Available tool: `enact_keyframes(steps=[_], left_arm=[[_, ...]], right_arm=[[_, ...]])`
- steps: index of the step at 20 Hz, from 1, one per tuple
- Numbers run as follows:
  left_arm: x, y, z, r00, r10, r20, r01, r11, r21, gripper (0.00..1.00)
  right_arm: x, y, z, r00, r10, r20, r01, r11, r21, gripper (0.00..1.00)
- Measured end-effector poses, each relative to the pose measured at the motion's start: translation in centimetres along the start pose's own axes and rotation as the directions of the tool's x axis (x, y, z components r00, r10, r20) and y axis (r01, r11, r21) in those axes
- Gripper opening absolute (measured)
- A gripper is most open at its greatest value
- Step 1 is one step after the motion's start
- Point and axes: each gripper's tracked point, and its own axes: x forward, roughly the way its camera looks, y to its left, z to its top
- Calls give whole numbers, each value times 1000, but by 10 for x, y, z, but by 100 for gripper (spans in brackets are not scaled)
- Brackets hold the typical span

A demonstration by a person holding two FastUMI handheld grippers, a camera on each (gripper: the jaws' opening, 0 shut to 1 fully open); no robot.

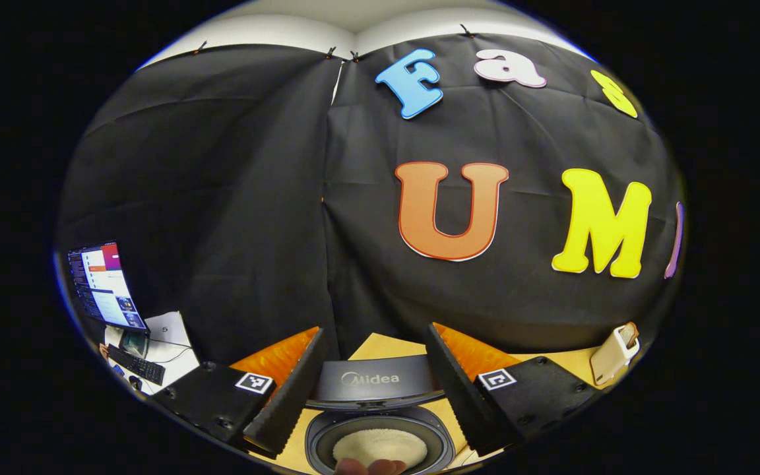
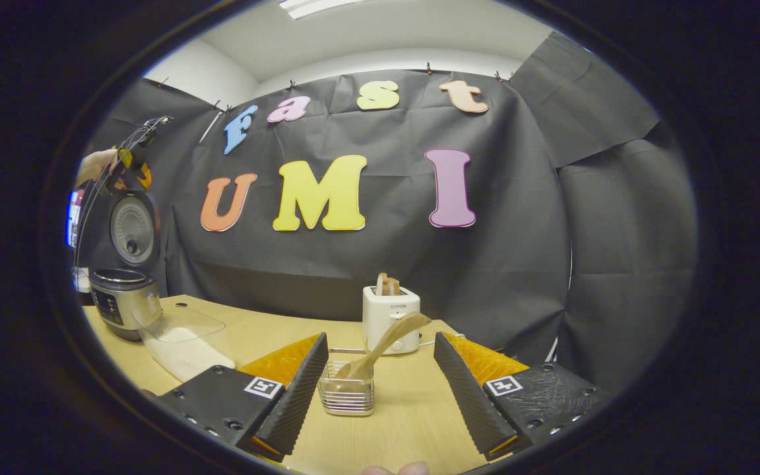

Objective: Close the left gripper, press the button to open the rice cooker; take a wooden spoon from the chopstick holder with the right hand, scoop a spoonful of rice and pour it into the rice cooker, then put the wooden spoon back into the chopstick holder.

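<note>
Left gripper [image 1: 375, 389] fingers spread wide, holding nothing, above the rice cooker [image 1: 380, 442]. Cooker lid [image 1: 373, 381] stands raised; white rice [image 1: 380, 447] lies in the inner pot. A fingertip [image 1: 370, 467] shows at the bottom edge.

Right gripper [image 2: 380, 389] likewise released and empty, low over the wooden table [image 2: 413, 422]. Clear chopstick holder [image 2: 347, 389] sits between its fingers, not touched; wooden spoon [image 2: 386, 343] rests inside, leaning right. White toaster [image 2: 391, 316] stands just behind. Clear rice container [image 2: 182, 343] lies beside the cooker at far left.
</note>
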Motion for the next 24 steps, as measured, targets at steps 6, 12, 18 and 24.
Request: enact_keyframes(steps=[6, 12, 18, 24], left_arm=[[-9, -1, -7, 1000, -10, -4, 10, 1000, 22, 99], [-42, -6, -29, 999, -34, 24, 33, 999, 32, 99], [-86, -16, -74, 999, -44, 11, 43, 998, 39, 99], [-120, -26, -142, 996, -94, -6, 94, 995, 23, 98]], right_arm=[[-5, 23, 0, 999, 48, 12, -47, 998, -42, 99], [-13, 40, 0, 996, 86, 9, -86, 995, -47, 95], [-27, 49, 7, 994, 106, 22, -106, 994, -34, 95], [-32, 43, 11, 996, 85, 41, -84, 996, -16, 95]])
